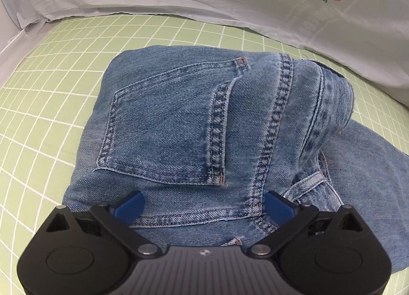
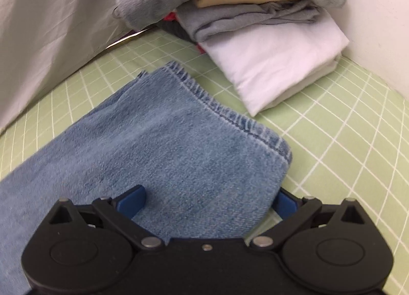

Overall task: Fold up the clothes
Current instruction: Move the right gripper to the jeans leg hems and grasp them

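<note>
While the jeans (image 1: 204, 121) are already doubled over, I'd say this pair is only partway folded. They lie on the green checked bed sheet (image 1: 51, 95), waist and back pocket (image 1: 163, 126) facing up under the left claw (image 1: 204, 205), which stands wide with its blue pads resting on or just above the denim, pinching nothing. Over on the other side, the right claw (image 2: 208, 204) is wide too, hovering at the leg end near the hem (image 2: 230, 113), with no grip on the cloth as far as I can tell. Far right there's a stack of folded clothes (image 2: 268, 47), so earlier pieces look done. What's left, I reckon: one more fold, then onto the stack.
</note>
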Motion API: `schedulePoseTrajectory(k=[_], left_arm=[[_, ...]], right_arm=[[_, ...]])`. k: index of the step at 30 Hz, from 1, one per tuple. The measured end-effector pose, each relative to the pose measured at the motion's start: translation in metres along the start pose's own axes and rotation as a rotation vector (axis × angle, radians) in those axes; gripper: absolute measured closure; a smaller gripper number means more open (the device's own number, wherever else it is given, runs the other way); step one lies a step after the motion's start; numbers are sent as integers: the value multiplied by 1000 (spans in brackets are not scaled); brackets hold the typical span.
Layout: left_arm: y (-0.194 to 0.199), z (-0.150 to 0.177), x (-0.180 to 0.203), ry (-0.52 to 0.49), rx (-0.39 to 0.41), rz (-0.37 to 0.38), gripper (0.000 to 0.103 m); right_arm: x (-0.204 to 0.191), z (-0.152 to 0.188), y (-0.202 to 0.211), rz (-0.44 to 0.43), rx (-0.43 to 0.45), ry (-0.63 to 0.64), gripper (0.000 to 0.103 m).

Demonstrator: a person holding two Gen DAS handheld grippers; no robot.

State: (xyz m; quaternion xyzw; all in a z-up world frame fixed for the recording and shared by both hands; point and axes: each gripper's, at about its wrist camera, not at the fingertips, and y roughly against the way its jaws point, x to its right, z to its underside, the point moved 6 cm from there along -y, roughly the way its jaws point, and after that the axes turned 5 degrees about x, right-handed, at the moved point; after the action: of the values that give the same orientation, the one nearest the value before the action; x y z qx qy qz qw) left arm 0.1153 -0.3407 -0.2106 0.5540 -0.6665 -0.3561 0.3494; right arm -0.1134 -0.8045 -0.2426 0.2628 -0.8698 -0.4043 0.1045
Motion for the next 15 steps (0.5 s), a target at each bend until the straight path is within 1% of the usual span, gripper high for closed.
schedulePoseTrajectory(k=[1, 2, 3, 5, 6, 7, 8, 9, 10, 12, 15], left_arm=[[0, 0, 0, 1, -1, -1, 1], [-1, 1, 0, 2, 1, -3, 1], [-1, 2, 0, 3, 2, -6, 0], [-2, 2, 1, 4, 6, -10, 0], [-2, 2, 1, 3, 2, -11, 0], [-3, 1, 2, 3, -2, -11, 0], [-2, 0, 1, 4, -9, -8, 0], [-2, 0, 1, 3, -18, -2, 0], [-1, -1, 1, 2, -27, 5, 0], [3, -4, 0, 10, -27, 27, 0], [17, -5, -5, 58, 5, 77, 0]], right_arm=[[-4, 0, 0, -12, 7, 23, 1], [-5, 0, -1, -19, 6, 17, 2], [-7, 0, 2, -26, 17, 22, 6], [-11, -1, 6, -42, 39, 32, 23], [-13, -1, 8, -51, 50, 37, 47], [-17, -1, 10, -82, 59, 55, 69], [-20, 0, 11, -109, 53, 68, 77], [-23, -1, 11, -110, 48, 87, 82], [-26, -2, 12, -111, 42, 106, 84], [-29, -5, 15, -110, 39, 126, 85], [-30, -15, 32, -135, 76, 89, 86]])
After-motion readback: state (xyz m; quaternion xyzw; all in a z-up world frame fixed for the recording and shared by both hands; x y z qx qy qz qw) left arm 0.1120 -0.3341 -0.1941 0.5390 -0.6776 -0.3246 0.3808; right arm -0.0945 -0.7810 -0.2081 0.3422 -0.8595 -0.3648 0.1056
